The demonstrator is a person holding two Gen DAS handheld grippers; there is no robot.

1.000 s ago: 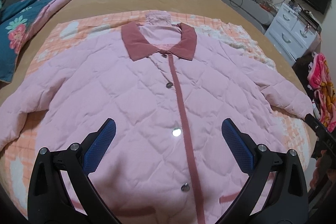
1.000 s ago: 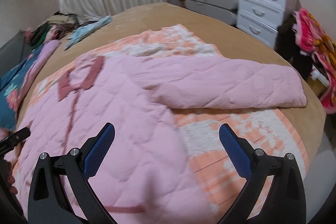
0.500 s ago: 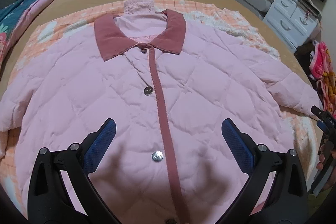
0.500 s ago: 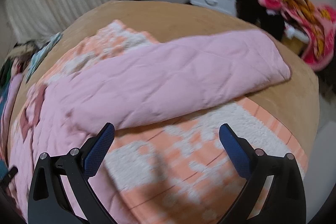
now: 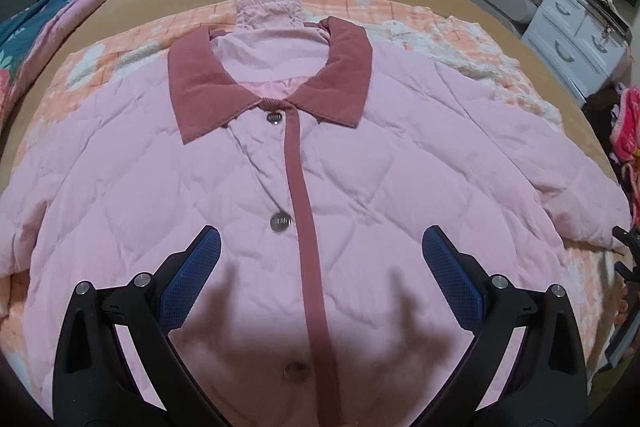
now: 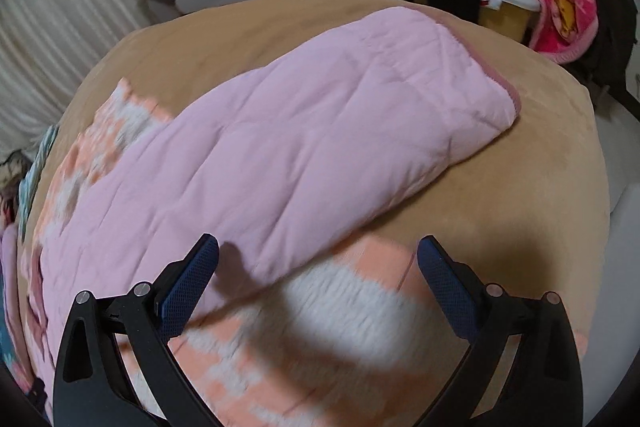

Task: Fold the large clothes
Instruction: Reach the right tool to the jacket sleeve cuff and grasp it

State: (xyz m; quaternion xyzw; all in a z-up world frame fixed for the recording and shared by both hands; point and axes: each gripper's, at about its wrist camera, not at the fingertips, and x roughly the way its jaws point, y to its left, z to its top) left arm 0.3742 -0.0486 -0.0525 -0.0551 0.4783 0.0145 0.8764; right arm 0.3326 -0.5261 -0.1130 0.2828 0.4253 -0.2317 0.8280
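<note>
A big pink jacket (image 5: 360, 187) lies flat, front up, on an orange blanket (image 6: 320, 327) on the bed (image 6: 520, 187), with one sleeve (image 6: 320, 147) stretched out to the side. The left gripper (image 5: 320, 267) hangs over the jacket's chest and the right gripper (image 6: 318, 271) hangs by the sleeve, both with jaws wide open and holding nothing. The jacket is puffy, so a small pinch could slip off, or grab the blanket too.
</note>
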